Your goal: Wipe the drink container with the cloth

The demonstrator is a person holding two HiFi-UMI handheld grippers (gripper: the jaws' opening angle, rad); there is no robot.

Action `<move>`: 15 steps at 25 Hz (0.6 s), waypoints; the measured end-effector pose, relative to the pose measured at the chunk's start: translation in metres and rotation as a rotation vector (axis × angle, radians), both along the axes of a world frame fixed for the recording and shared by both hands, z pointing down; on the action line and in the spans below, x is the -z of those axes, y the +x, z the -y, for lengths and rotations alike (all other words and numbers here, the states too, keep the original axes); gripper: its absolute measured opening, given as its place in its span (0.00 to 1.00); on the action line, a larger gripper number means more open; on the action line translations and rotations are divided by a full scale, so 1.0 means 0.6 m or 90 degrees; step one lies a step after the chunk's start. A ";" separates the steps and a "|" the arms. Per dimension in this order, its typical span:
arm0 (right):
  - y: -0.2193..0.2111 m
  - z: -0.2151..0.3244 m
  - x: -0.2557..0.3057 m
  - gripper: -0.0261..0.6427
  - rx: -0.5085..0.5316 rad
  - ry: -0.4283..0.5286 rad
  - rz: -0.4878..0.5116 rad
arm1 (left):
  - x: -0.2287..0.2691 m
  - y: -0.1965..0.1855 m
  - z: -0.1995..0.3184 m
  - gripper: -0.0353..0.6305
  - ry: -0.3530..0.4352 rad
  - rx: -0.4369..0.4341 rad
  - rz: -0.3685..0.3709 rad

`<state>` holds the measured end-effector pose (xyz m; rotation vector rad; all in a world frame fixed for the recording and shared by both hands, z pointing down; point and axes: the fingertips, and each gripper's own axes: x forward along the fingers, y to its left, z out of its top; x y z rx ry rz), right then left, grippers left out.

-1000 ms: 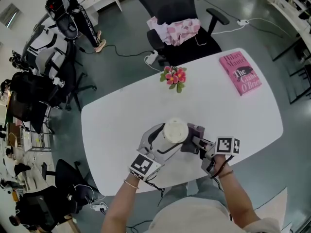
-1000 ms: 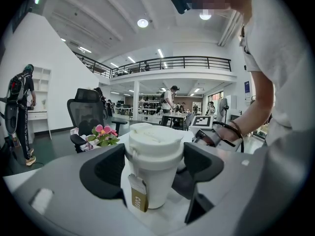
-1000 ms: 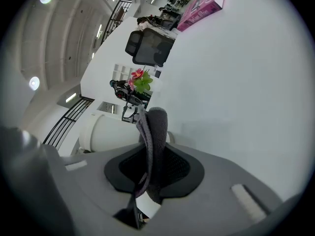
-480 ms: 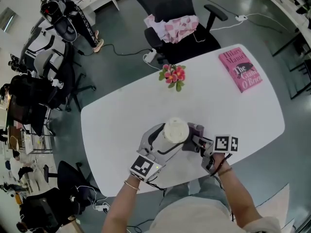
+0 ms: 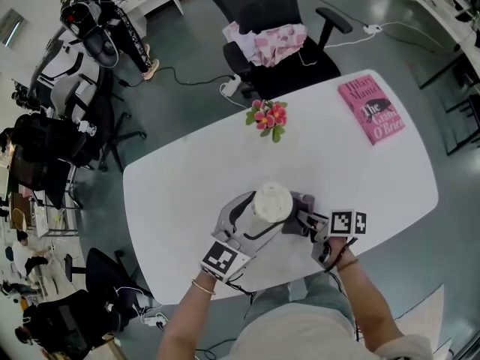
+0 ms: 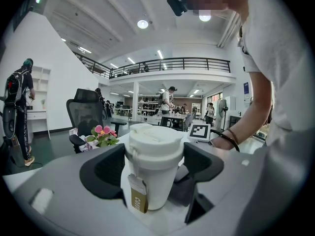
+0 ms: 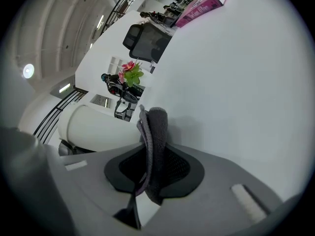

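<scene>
Counts: 1 drink container [image 5: 271, 203], 1 cloth [image 5: 302, 202], 2 grippers.
Left gripper [image 5: 261, 217]: clamped around the container, lower centre of the table [image 5: 187, 193].
Right gripper [image 7: 150, 168]: pinching the cloth, just right of the container.
Around: 1 pink book [image 5: 370, 111] upper right, 1 flower bunch [image 5: 268, 117], 1 chair [image 5: 262, 21].

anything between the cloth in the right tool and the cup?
Nothing visible. The cloth, pinched in the right tool, sits right beside the cup, which the left tool holds. Contact can't be told.

A white table [image 5: 180, 186] bears a pink book [image 5: 370, 112], a flower sprig [image 5: 268, 118] and the white drink container [image 5: 271, 203].
</scene>
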<state>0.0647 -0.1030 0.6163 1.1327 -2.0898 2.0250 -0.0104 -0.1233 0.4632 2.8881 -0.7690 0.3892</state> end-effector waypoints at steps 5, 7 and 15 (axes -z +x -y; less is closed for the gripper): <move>0.024 -0.001 0.040 0.14 0.029 0.026 -0.010 | -0.003 -0.001 0.001 0.62 0.020 -0.014 -0.002; 0.038 0.001 0.064 0.14 0.045 0.040 -0.005 | -0.004 -0.002 0.001 0.62 0.020 -0.018 -0.005; 0.065 0.043 0.188 0.14 0.204 0.164 -0.013 | -0.004 -0.002 -0.001 0.62 0.026 -0.042 -0.014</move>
